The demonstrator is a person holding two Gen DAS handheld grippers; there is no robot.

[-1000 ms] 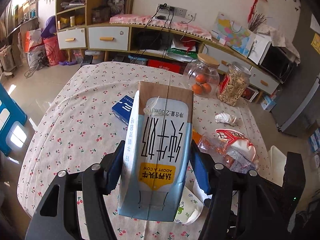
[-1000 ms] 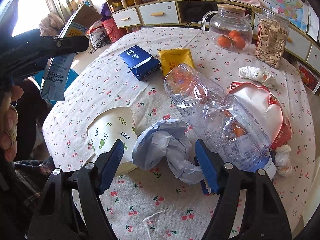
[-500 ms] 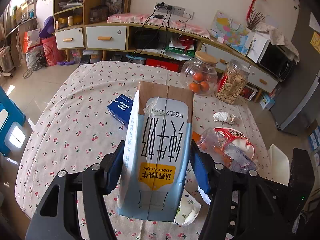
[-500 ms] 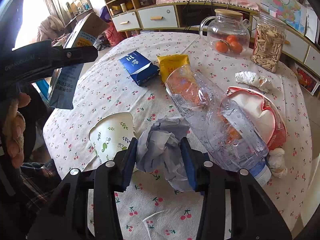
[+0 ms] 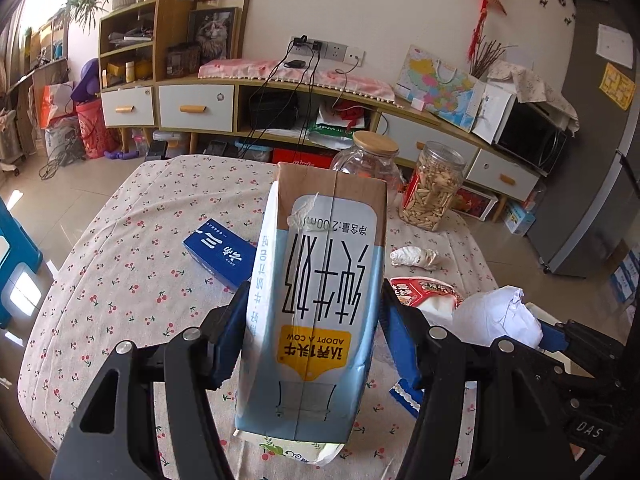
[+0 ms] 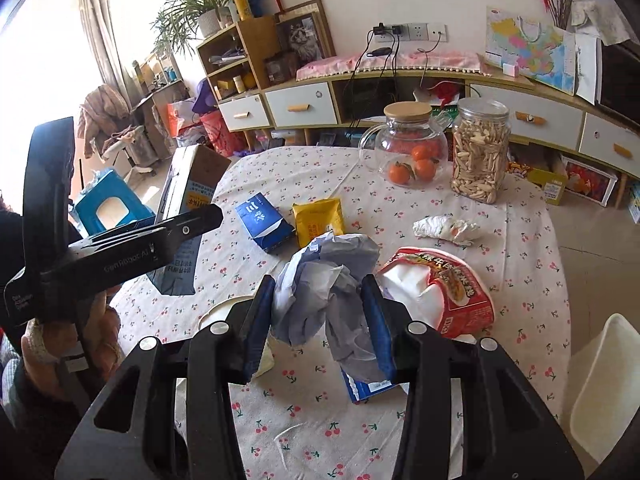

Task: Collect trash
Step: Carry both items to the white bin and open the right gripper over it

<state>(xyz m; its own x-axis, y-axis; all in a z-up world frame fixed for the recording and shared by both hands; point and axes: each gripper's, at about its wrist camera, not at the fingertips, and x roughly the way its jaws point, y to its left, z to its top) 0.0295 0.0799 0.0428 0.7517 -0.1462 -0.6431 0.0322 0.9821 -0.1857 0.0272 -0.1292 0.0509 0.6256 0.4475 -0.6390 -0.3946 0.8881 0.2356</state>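
2 pieces of trash are in my grip above the table [image 6: 520, 216], my left gripper [image 5: 312, 332] clamped on the milk carton [image 5: 320, 300] and my right gripper [image 6: 320, 320] pinching the crumpled paper [image 6: 324, 280], so next I judge both need carrying to a bin, which I cannot see.

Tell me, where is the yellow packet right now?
In the right wrist view, the yellow packet lies on the table, just right of the blue box.
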